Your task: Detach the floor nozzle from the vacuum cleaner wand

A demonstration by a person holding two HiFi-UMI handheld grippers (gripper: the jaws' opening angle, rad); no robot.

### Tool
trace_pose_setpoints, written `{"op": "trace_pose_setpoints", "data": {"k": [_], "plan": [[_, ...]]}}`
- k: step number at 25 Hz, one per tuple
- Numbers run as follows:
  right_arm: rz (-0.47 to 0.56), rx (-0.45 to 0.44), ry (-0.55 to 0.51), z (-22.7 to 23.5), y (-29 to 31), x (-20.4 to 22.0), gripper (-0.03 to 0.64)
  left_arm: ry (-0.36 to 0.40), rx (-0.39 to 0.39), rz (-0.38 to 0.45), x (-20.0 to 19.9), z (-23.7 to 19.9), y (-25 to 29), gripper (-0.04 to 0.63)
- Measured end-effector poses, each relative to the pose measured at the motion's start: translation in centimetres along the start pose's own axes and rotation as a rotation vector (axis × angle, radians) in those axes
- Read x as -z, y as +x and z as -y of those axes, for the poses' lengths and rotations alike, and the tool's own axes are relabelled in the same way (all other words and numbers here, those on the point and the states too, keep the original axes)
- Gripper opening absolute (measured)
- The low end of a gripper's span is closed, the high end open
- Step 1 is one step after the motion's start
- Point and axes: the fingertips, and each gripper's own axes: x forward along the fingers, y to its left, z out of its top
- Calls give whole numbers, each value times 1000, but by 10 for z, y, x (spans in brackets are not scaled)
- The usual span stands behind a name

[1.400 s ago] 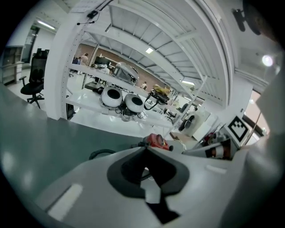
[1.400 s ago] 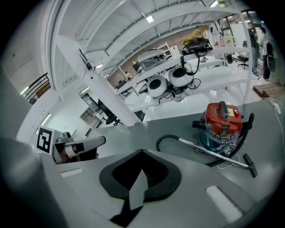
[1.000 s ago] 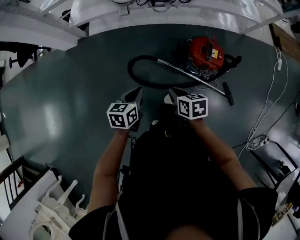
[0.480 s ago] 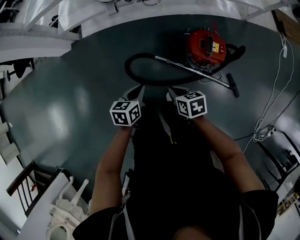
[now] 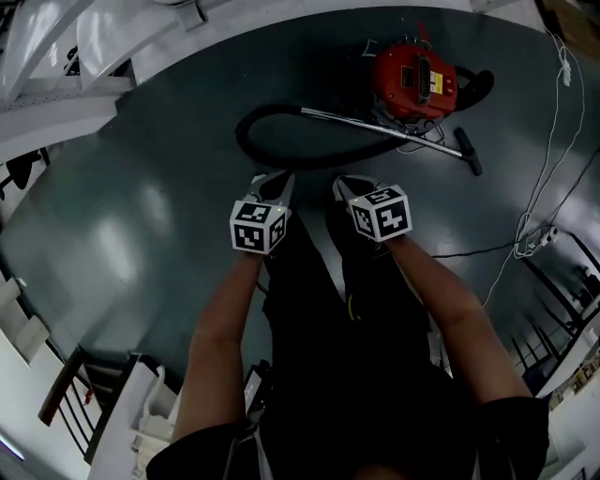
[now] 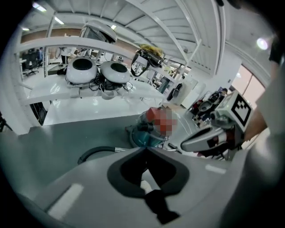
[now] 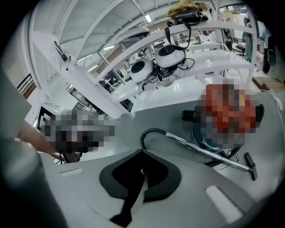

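Observation:
A red canister vacuum (image 5: 417,80) stands on the dark floor at the upper right of the head view. Its black hose (image 5: 272,150) loops left, and the metal wand (image 5: 384,131) runs right to the small black floor nozzle (image 5: 469,150). Both grippers hang short of it, above the floor. My left gripper (image 5: 275,180) is shut and holds nothing. My right gripper (image 5: 347,185) is shut and empty too. In the right gripper view the wand (image 7: 205,153) and nozzle (image 7: 250,165) lie ahead to the right. The left gripper view shows the vacuum (image 6: 149,131) beyond the shut jaws.
White benches (image 5: 234,28) ring the far side of the floor. A white cable (image 5: 548,159) and a power strip (image 5: 530,242) lie at the right. A white rack (image 5: 141,422) stands at the lower left. My dark clothing fills the lower middle.
Both grippers have sunk toward the floor, still shut. The vacuum and wand sit higher in the head view than before.

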Motion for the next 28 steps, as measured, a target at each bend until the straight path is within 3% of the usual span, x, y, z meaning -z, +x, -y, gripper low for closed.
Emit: {"op": "trace_pose_setpoints", "data": {"k": [5,12,17,23,28], "plan": [[10,23,33,8,43,-8,-3,-39,26,-39,3,-34,32,8],[33,30,-76,15,111,-11,-3,-29,62,-85,22,-68,68,8],[46,60,-32,29,152,-4,-3,1,52,-122,47,-106,90,8],[14,105,-136,55,193,1,-3,22,0,-120,69,-147,129,8],[-13,100,-299,79,226,5,-2,-50,-36,-64,86,-167,166,8]]}}
